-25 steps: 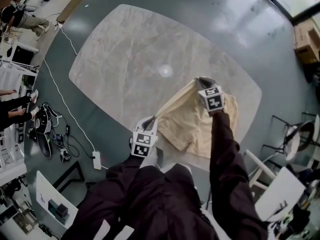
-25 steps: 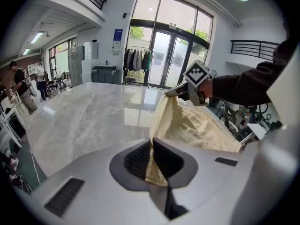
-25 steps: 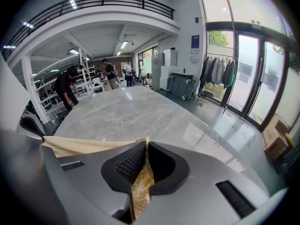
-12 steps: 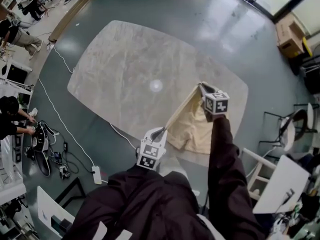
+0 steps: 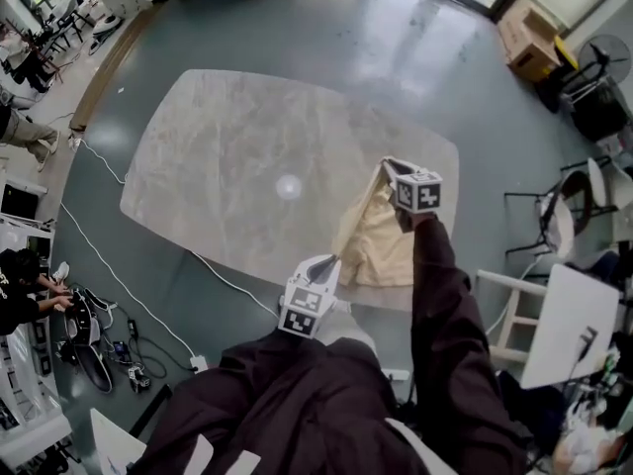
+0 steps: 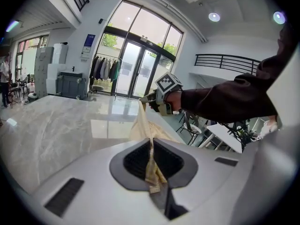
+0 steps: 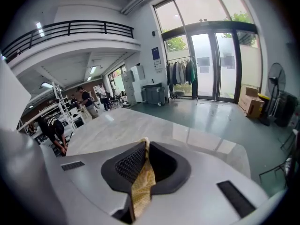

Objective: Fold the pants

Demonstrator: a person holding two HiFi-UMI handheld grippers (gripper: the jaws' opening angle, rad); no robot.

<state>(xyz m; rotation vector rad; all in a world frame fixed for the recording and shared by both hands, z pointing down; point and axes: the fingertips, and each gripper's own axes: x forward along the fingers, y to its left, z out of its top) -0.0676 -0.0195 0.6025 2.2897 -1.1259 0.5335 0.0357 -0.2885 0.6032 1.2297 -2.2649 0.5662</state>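
Note:
The beige pants (image 5: 381, 240) hang at the near right edge of the marble table (image 5: 227, 156), with their lower part still resting on it. One edge is stretched taut between my two grippers. My left gripper (image 5: 322, 263) is off the table's near edge, shut on one end of that edge; the cloth (image 6: 151, 168) shows pinched between its jaws. My right gripper (image 5: 389, 166) is higher and farther over the table, shut on the other end, with fabric (image 7: 140, 184) clamped between its pads. The left gripper view also shows the right gripper (image 6: 151, 97) holding the cloth up.
Chairs (image 5: 514, 310) and a white board (image 5: 569, 330) stand close at the right. A cardboard box (image 5: 529, 33) sits at the far right. Cables (image 5: 129, 265) run over the floor at the left, near people (image 5: 20, 285). A clothes rack (image 6: 103, 69) stands by the glass doors.
Both grippers have risen with the pants' edge. The pants, spread flat a second ago, are now drawn up and bunched, hanging from the taut edge.

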